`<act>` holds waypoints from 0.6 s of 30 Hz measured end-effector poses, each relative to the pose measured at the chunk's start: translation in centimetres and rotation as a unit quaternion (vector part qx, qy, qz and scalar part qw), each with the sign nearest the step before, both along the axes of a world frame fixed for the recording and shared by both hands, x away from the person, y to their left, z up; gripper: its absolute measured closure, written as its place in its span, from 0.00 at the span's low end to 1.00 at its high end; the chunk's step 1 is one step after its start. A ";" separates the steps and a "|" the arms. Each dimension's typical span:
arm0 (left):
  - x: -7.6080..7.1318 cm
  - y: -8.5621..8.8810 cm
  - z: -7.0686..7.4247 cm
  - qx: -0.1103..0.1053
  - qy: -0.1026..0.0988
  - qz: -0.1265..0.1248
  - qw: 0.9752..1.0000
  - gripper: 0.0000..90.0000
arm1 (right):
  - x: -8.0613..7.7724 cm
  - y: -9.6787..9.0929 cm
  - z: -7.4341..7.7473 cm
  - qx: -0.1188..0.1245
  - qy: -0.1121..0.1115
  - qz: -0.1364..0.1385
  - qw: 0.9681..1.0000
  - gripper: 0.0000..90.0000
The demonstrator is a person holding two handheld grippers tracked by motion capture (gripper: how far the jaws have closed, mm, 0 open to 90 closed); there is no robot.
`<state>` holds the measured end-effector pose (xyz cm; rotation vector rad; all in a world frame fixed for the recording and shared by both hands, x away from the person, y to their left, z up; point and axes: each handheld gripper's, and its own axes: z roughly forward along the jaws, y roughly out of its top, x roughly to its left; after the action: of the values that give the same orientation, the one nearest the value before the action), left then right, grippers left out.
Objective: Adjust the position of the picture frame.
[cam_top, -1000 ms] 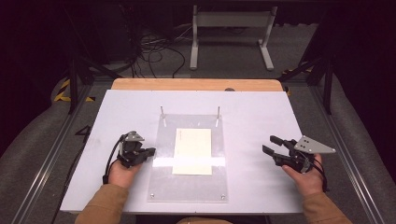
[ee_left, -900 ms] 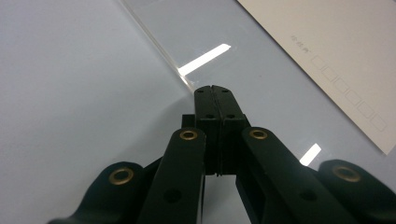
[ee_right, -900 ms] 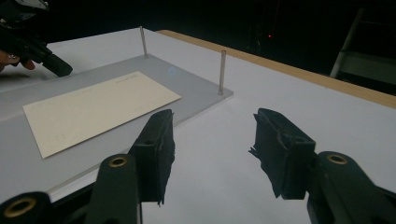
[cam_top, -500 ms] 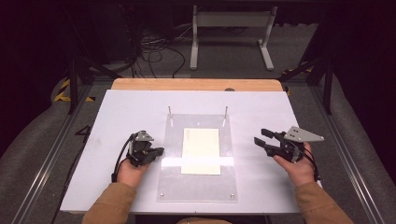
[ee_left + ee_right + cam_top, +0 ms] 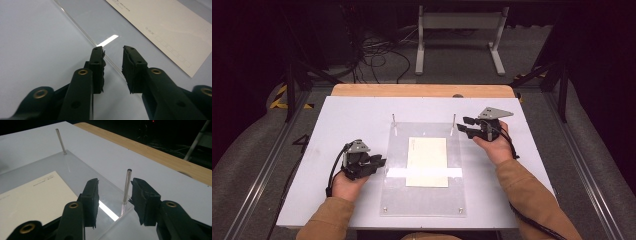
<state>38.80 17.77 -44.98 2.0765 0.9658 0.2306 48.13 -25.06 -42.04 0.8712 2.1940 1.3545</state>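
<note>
Clear plate (image 5: 424, 170) edges faint; paper (image 5: 427, 161) cut off in left gripper view.

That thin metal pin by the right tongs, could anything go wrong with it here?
Possibly. The right tongs have just been closing with the metal pin between them, not yet pinched; coming in off-centre could bend it or jolt the clear plate. A jolt might shift the loose-looking paper sheet. The left tongs, just opening over the plate's edge, no longer seem to steady it.
</note>
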 end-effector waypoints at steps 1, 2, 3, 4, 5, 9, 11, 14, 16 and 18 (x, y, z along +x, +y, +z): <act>0.0 0.1 0.0 0.000 0.000 -0.003 1.000 0.72 | 0.5 0.3 -0.2 -0.002 0.003 -0.001 1.000 0.63; -0.1 0.2 0.0 0.004 -0.003 -0.003 1.000 0.71 | 1.1 0.5 -0.3 -0.003 0.004 0.000 1.000 0.63; -0.1 0.2 0.0 0.004 -0.003 -0.003 1.000 0.70 | 1.1 0.5 -0.3 -0.003 0.004 0.000 1.000 0.63; -0.3 0.3 -0.1 -0.005 0.004 -0.005 1.000 0.69 | 1.9 0.9 -0.6 -0.011 -0.001 -0.001 1.000 0.63; -0.3 0.4 -0.1 -0.001 -0.002 -0.009 1.000 0.68 | 2.3 1.1 -0.7 -0.020 -0.004 -0.002 1.000 0.63; -0.6 0.5 -0.1 -0.004 0.002 -0.008 1.000 0.66 | 3.4 1.5 -1.2 -0.037 -0.004 -0.003 0.999 0.64; -0.6 0.5 -0.1 -0.010 0.003 -0.009 1.000 0.66 | 4.4 2.0 -1.7 -0.048 -0.007 -0.003 0.999 0.69; -0.7 0.6 -0.1 -0.009 0.003 -0.012 1.000 0.66 | 4.9 2.5 -2.1 -0.059 0.010 0.005 0.998 0.80; -0.7 0.6 -0.1 -0.008 0.001 -0.014 1.000 0.66 | 5.1 2.7 -2.3 -0.063 0.014 0.010 0.998 0.83; -0.8 0.7 -0.1 -0.006 0.001 -0.014 1.000 0.66 | 5.1 2.8 -2.4 -0.067 0.015 0.011 0.998 0.85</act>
<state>38.02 18.43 -45.11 2.0776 0.9360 0.2071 53.26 -22.27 -44.48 0.8261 2.2940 1.1950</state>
